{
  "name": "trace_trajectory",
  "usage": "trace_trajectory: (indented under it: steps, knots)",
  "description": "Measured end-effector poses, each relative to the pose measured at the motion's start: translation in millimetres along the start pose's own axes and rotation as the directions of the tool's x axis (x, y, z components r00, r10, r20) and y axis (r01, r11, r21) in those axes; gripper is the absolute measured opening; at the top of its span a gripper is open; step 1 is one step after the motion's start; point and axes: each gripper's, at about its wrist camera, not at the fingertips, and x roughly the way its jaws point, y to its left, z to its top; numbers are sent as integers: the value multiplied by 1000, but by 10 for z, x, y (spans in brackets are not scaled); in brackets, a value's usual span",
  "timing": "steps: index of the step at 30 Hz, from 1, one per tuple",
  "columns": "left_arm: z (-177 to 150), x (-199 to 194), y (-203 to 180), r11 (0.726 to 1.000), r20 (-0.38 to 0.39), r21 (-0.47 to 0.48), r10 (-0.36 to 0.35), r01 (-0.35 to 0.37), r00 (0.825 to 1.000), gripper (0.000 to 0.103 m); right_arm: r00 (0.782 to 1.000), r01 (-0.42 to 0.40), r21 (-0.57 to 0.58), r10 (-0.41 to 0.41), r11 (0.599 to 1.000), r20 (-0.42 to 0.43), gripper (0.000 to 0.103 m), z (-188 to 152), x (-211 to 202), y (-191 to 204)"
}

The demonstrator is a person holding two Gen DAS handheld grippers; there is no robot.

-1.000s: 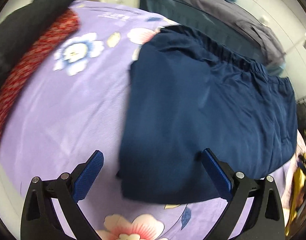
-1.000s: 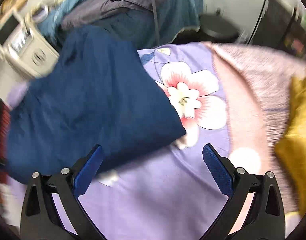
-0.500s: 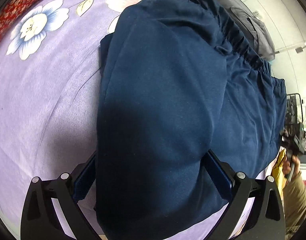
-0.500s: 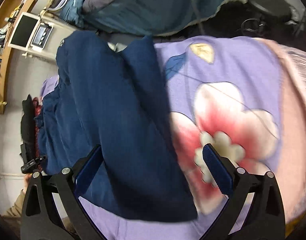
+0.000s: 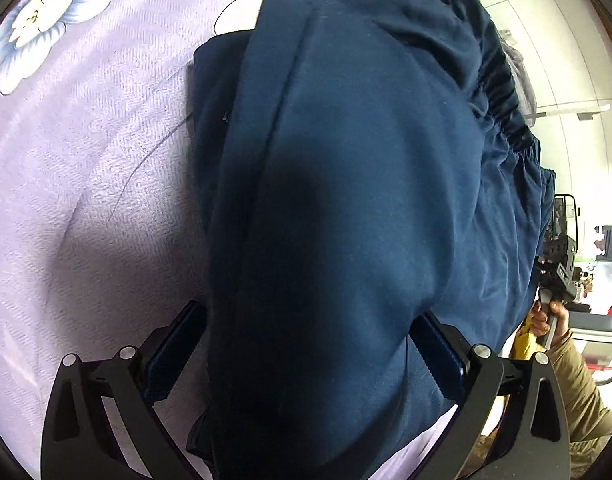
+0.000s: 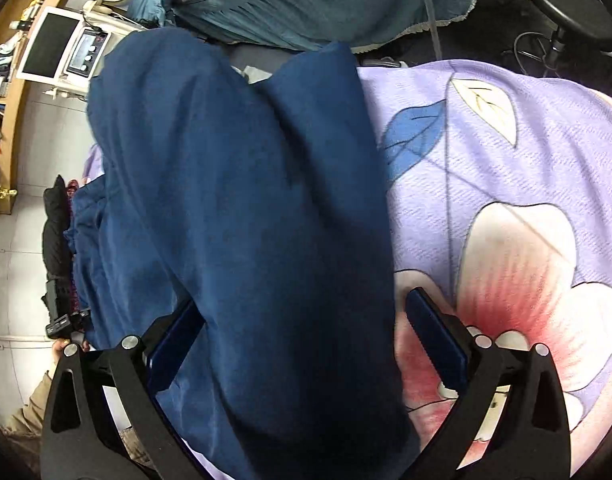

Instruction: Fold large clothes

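Your left claw (image 5: 306, 360) and right claw (image 6: 302, 344) straddle the navy trousers (image 5: 346, 200) with jaws spread wide; close both, then fold

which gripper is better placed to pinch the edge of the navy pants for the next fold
Probably left. The left gripper has the navy pants bunched fully between its open fingers. The right gripper is also open, but its right finger sits over the bedspread, clear of the cloth.

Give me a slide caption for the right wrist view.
Right gripper, jaws open, straddles folded navy trousers on a floral purple blanket.
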Motion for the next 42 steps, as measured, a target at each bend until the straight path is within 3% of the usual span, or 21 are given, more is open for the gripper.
trace_trajectory:
  steps: [6, 11, 13, 16, 21, 24, 27, 31, 35, 39, 42]
  knots:
    - [104, 59, -11, 1000, -5, -10, -21, 21, 1000, 98, 1000, 27, -39, -28, 999, -5, 88, -86, 93, 166]
    - [325, 126, -116, 998, 27, -45, -51, 53, 998, 98, 1000, -5, -12, 5, 1000, -6, 46, -169, -13, 254]
    - [361, 146, -175, 997, 32, -32, -70, 71, 997, 96, 1000, -13, -14, 13, 1000, -11, 39, -249, -78, 319]
    - [429, 201, -279, 999, 32, -18, -38, 38, 999, 92, 1000, -18, -9, 18, 1000, -11, 31, -324, -192, 318]
    - [418, 79, -605, 998, 91, 53, 12, -17, 996, 49, 998, -48, 21, 47, 999, 40, 27, -475, -376, 458]
    - [373, -8, -818, 994, 116, 94, 43, -54, 992, 32, 994, -86, 7, 86, 996, 74, 25, -683, -541, 604]
    - [273, -129, -1029, 988, 140, 134, 61, -80, 988, 27, 991, -101, 0, 101, 995, 90, 24, -935, -708, 716]
    - [-14, -286, -1604, 975, 179, 207, 45, -82, 983, 26, 991, -97, 0, 96, 995, 98, 23, -1358, -877, 775]
    - [-400, -370, -2059, 926, 191, 330, 122, -181, 974, 26, 993, -77, 16, 75, 997, 96, 23, -1911, -950, 666]
    - [-629, -322, -2248, 905, 201, 360, 160, -224, 967, 25, 991, -94, 94, 84, 991, 105, 23, -2292, -907, 505]
    - [-636, -344, -2268, 911, 204, 356, 143, -209, 968, 25, 989, -94, 141, 76, 985, 125, 23, -2431, -910, 477]
